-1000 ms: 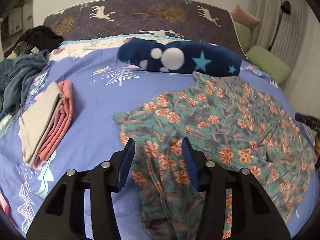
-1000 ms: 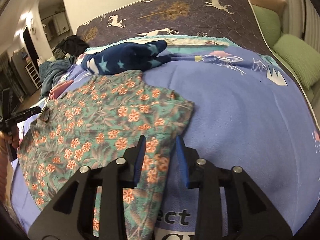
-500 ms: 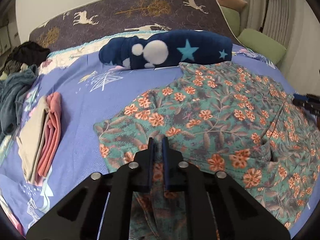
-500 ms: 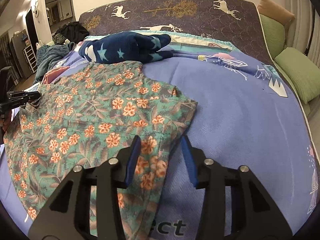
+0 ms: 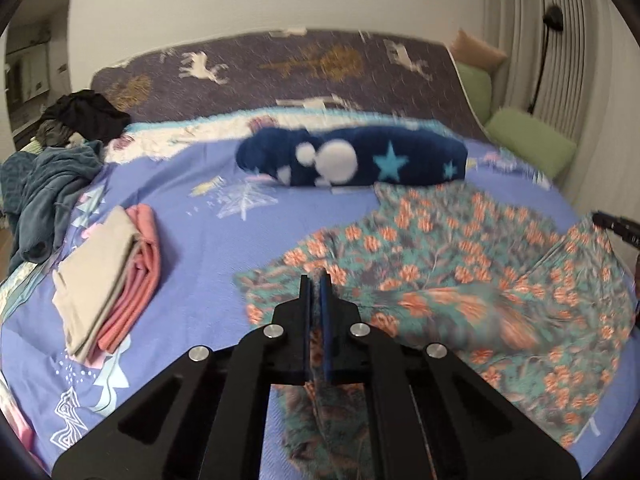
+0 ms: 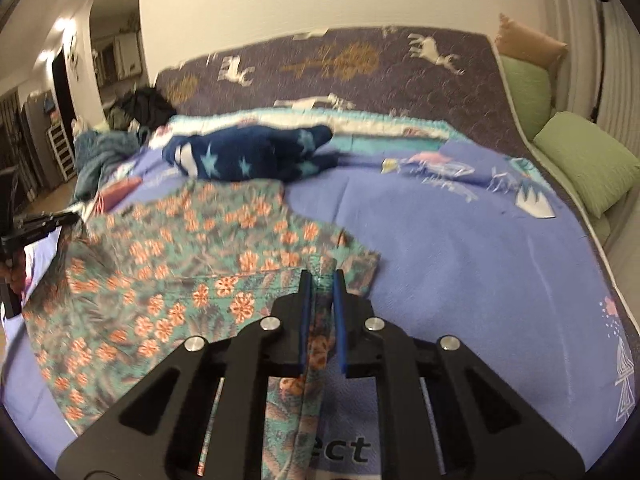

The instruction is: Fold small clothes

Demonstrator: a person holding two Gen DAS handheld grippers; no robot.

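Note:
A teal floral garment with orange flowers [image 5: 460, 264] lies spread on the blue bedspread; it also shows in the right wrist view [image 6: 192, 264]. My left gripper [image 5: 316, 280] is shut on the garment's left edge and holds it lifted a little. My right gripper [image 6: 320, 280] is shut on the garment's right edge, the cloth pinched between the blue pads. The fabric between the grippers is raised and blurred. Each gripper shows at the edge of the other's view.
A folded beige and pink stack [image 5: 108, 280] lies at the left. A navy star-patterned blanket roll [image 5: 352, 160] lies behind the garment. A pile of dark and teal clothes [image 5: 48, 168] sits at the far left. Green cushions [image 6: 584, 160] line the right side.
The left gripper shut on the garment half a second ago. The right gripper, open until then, has now shut on the other edge. Both have lifted the cloth.

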